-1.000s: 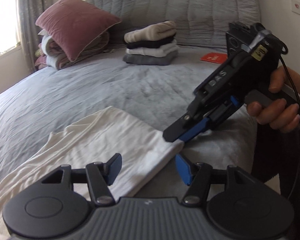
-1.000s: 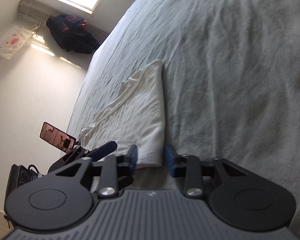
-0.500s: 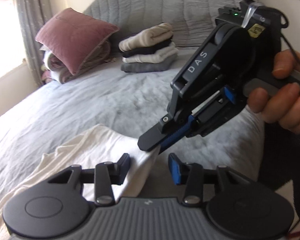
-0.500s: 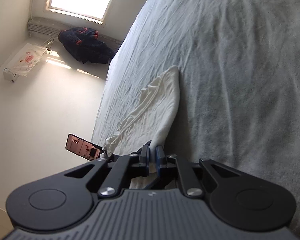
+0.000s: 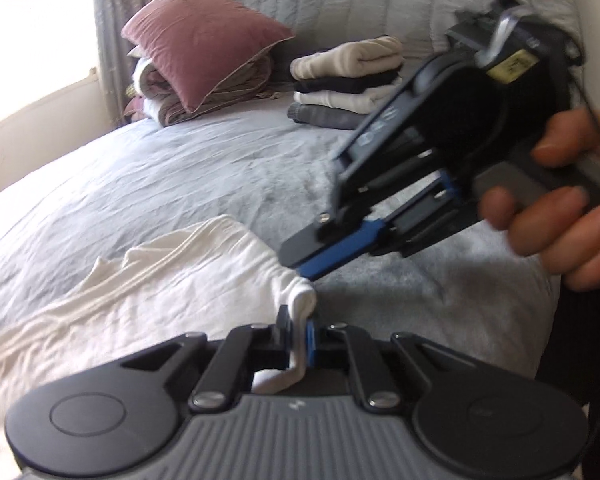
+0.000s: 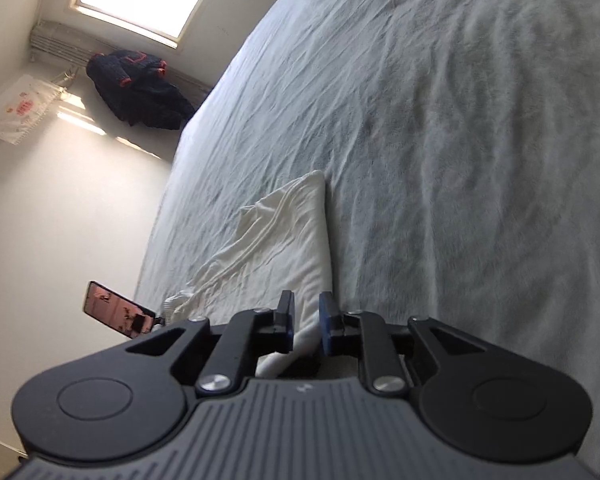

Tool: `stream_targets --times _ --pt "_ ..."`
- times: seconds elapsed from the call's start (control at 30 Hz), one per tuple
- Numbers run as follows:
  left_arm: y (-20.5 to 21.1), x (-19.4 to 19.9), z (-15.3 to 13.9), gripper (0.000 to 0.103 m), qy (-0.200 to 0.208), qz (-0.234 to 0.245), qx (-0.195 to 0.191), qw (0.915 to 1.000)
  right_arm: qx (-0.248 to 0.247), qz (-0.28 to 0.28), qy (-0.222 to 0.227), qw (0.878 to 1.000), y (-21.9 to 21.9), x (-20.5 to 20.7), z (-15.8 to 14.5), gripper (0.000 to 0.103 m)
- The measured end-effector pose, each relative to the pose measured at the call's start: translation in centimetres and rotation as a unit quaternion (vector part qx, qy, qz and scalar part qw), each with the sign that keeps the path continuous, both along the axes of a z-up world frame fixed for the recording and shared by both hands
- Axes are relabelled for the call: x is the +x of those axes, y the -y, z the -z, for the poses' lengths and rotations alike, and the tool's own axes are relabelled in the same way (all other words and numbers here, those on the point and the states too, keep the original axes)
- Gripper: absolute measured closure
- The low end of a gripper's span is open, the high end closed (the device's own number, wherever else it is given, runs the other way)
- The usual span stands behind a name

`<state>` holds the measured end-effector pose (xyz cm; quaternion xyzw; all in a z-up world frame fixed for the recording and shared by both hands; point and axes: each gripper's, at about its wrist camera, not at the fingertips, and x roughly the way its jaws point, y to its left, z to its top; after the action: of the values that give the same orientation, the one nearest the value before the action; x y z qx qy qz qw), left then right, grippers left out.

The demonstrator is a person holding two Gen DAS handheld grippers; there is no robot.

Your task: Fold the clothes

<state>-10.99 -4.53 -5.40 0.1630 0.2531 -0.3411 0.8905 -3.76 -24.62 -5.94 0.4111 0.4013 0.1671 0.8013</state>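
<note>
From the left wrist, the left gripper (image 5: 296,330) has its jaws closing, and a corner of the white garment (image 5: 172,280) is pinched between the pads, a fold of cloth bulging above them and a strip running down behind. The rest of the garment lies rumpled across the grey bed (image 5: 172,184), spreading away to the left edge of the view. Just above the pinched corner hangs the right gripper (image 5: 312,258), seen from the side and blurred, held by a hand (image 5: 556,216) at the right; its blue-padded tip sits right next to the cloth, though from here the gap between its fingers cannot be read. Farther back on the bed — near the headboard — stand a stack of folded clothes (image 5: 348,84) and a dusky pink pillow (image 5: 204,36) leaning on bundled bedding.

From the right wrist, the right gripper (image 6: 306,322) has its jaws opening, a narrow gap between them; the white garment (image 6: 276,248) passes through that gap, and the right pad stands clear of it. The garment stretches away as a long folded strip along the bed (image 6: 460,120). A phone (image 6: 118,310) on a holder shows at the left, and a dark jacket (image 6: 140,88) lies under the window.
</note>
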Motion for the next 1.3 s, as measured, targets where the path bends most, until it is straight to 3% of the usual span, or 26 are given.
stream_targets --times 0.07,0.37,0.57,0.77,1.0,1.3 --pt "-0.1 0.1 0.0 0.096 -0.006 -0.007 -0.007 0.9999 -0.006 0.003 0.010 1.000 -0.7 1.0 0.0 0.069" --pt "-0.8 0.6 -0.1 0.096 -0.031 -0.018 -0.029 0.9989 -0.030 0.018 0.042 0.999 -2.0 4.2 0.2 0.070" --pt "-1.2 1.8 -0.2 0.096 -0.050 -0.023 -0.048 0.9973 -0.069 0.018 0.046 0.996 -2.7 5.2 -0.3 0.089" --pt "-2.6 2.2 -0.7 0.097 -0.073 -0.043 -0.091 0.9922 -0.095 0.002 0.066 0.993 -3.9 5.0 -1.8 0.092" --pt "-5.7 2.0 -1.9 0.097 -0.075 -0.080 -0.175 0.9783 -0.096 -0.022 0.083 0.992 -6.5 6.0 -3.7 0.093" --pt "-12.3 1.4 -3.4 0.098 -0.061 -0.164 -0.263 0.9489 -0.086 -0.062 0.101 0.989 -11.9 8.8 -5.9 0.093"
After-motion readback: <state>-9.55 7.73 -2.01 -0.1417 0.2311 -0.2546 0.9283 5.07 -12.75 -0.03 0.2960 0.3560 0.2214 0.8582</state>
